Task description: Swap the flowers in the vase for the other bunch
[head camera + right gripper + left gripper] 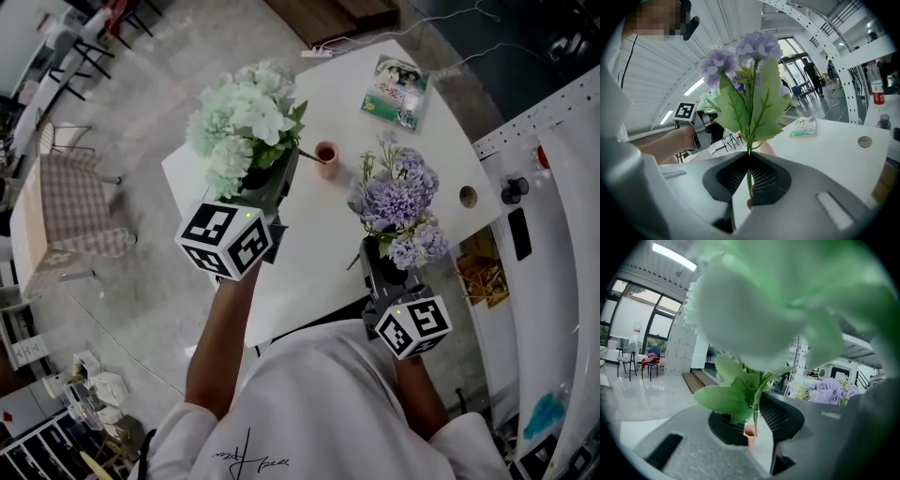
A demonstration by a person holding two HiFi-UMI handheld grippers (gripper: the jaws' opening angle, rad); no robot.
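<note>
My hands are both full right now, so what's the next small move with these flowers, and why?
Probably lift the left claw and its white-green bunch up and aside. Its stem hangs right at the mouth of the vase, blocking the purple bunch clamped in the right claw.

The person wears a white short-sleeved T-shirt (328, 412) with a thin dark handwritten-style print (246, 452). The left gripper (754, 423) has broad matte grey plastic shells, with black ribbed pads (780, 414) on the jaws' inner faces and a dark rectangular slot (664, 452) behind its left jaw. The right gripper (749, 177) is the same grey with the same black ribbing, and has a pale ridged rectangle (836, 211) behind its right jaw. Behind the left jaws sits a white left cube (228, 241) with black square markers; behind the right jaws is a matching right cube (415, 325). Each has a small green light on top
</note>
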